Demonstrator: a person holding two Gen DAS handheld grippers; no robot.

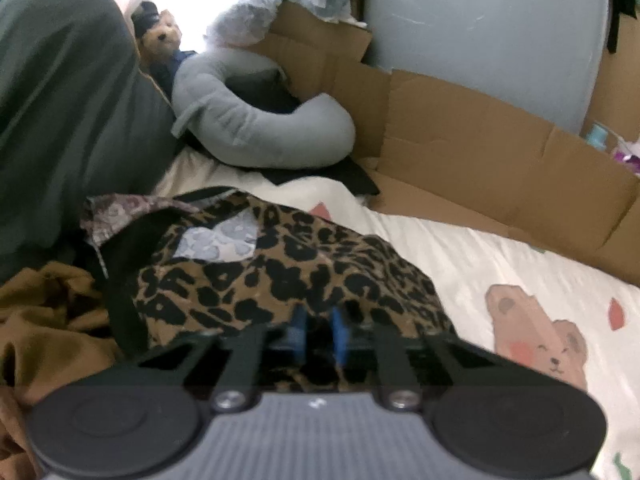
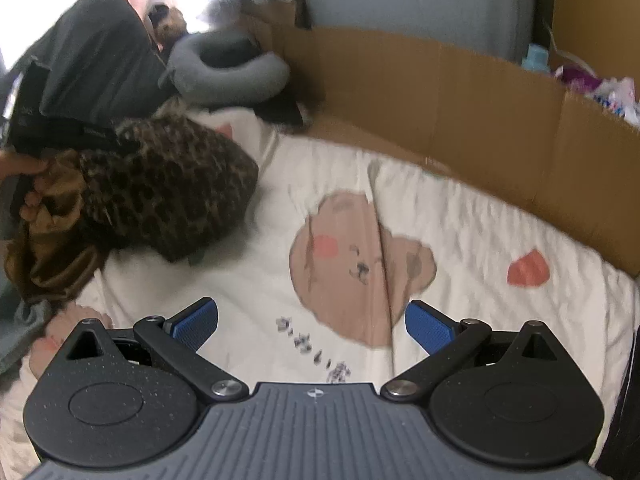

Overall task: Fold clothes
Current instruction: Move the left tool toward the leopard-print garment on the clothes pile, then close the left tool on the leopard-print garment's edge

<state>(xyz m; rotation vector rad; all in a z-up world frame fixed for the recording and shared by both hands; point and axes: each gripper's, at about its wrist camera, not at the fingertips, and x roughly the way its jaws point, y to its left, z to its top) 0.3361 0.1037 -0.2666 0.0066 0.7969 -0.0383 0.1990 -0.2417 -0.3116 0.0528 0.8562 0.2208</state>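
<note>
A leopard-print garment [image 1: 280, 272] lies bunched on the cream bear-print bedsheet [image 1: 500, 248]. My left gripper [image 1: 319, 334] sits on the garment's near edge. Its blue pads [image 1: 297, 334] stand close together with a fold of the leopard cloth pinched between them. In the right wrist view the same garment [image 2: 168, 184] lies at the left. Beside it a hand [image 2: 28, 168] holds the dark body of the left gripper, whose fingertips are hidden. My right gripper [image 2: 312, 328] hovers open over the bare sheet [image 2: 480, 240] near a printed bear. Nothing is between its blue pads [image 2: 196, 326].
A brown garment [image 1: 44, 312] lies crumpled left of the leopard one. A dark green pillow [image 1: 68, 100], a grey neck pillow [image 1: 256, 128] and a teddy bear [image 1: 162, 38] sit at the head of the bed. A cardboard wall [image 2: 460, 92] runs along the bed's far side.
</note>
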